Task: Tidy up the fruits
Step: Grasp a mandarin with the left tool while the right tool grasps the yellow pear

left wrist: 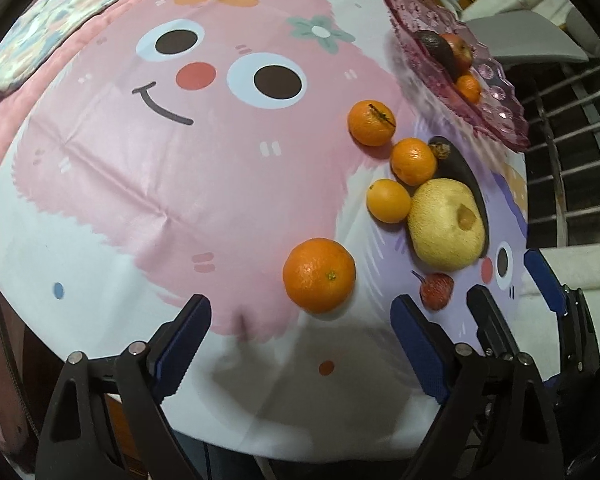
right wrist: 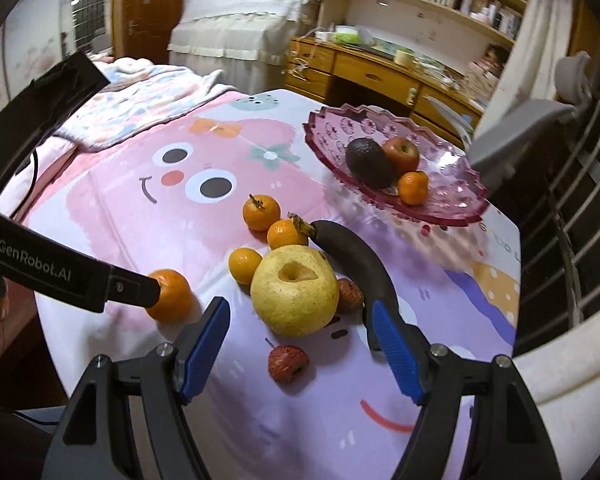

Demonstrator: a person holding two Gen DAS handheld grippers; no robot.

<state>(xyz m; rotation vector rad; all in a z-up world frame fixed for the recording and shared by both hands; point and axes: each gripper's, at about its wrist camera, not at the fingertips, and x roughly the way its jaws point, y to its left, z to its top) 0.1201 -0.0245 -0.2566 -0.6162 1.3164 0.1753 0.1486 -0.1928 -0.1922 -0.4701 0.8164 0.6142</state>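
Loose fruit lies on the cartoon tablecloth [right wrist: 112, 216]: a big yellow pear [right wrist: 295, 290], a blackened banana [right wrist: 356, 266], several oranges, the nearest one [left wrist: 319, 275] just ahead of my open, empty left gripper [left wrist: 300, 332]. A small red fruit [right wrist: 288, 363] lies between the open fingers of my empty right gripper [right wrist: 300, 328]. The pink glass bowl [right wrist: 452, 184] at the back right holds an avocado [right wrist: 369, 162], an apple [right wrist: 401, 155] and an orange [right wrist: 413, 187]. The right gripper [left wrist: 512, 280] also shows in the left wrist view.
The table's right edge runs along a metal railing [right wrist: 572, 240]. A folded blanket [right wrist: 132, 100] lies at the table's far left. A wooden desk and shelves [right wrist: 380, 68] stand behind. The left gripper's arm [right wrist: 60, 276] crosses the left of the right wrist view.
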